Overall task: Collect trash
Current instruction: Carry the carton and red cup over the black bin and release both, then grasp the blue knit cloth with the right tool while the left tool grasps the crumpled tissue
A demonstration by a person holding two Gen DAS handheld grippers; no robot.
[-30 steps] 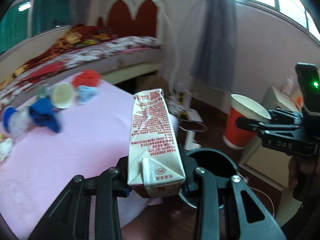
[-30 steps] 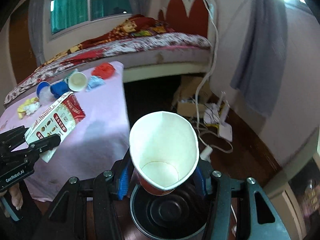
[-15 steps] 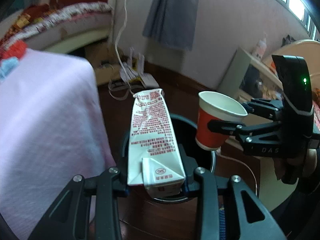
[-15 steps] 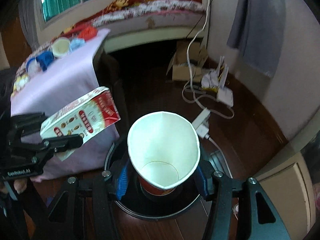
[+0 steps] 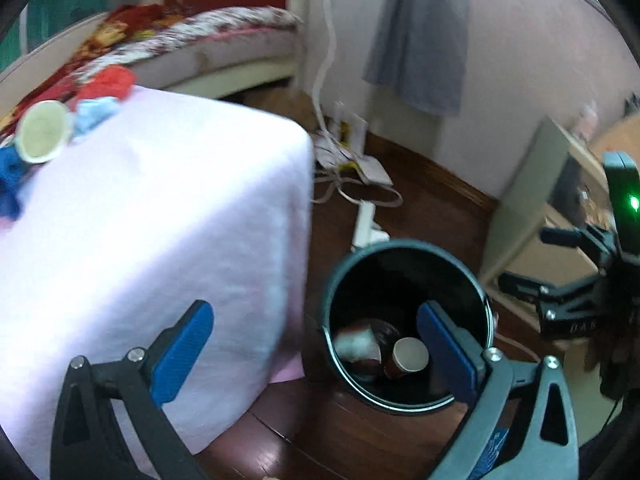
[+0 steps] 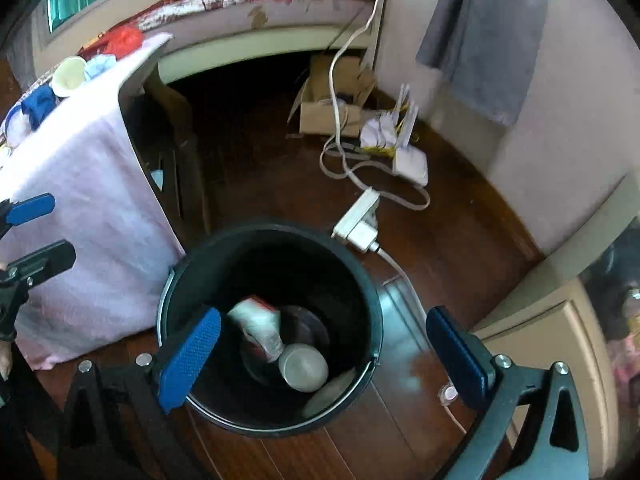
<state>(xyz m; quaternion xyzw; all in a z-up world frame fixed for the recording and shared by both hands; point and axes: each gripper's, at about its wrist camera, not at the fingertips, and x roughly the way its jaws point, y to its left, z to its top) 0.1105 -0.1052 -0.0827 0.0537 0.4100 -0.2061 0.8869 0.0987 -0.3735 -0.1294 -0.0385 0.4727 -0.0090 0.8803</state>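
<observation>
A black round bin stands on the wood floor beside the table; it also shows in the right wrist view. Inside lie the red-and-white carton and the red paper cup. My left gripper is open and empty above the bin's left edge. My right gripper is open and empty right over the bin. More trash sits on the table: a paper cup, blue items, a red crumpled piece.
The table with a pink cloth is left of the bin. A power strip and cables lie on the floor behind it, with a cardboard box. A cream cabinet stands at right. A bed is at the back.
Both grippers opened: the carton and the paper cup dropped into the bin. The left gripper swung back toward the table.
</observation>
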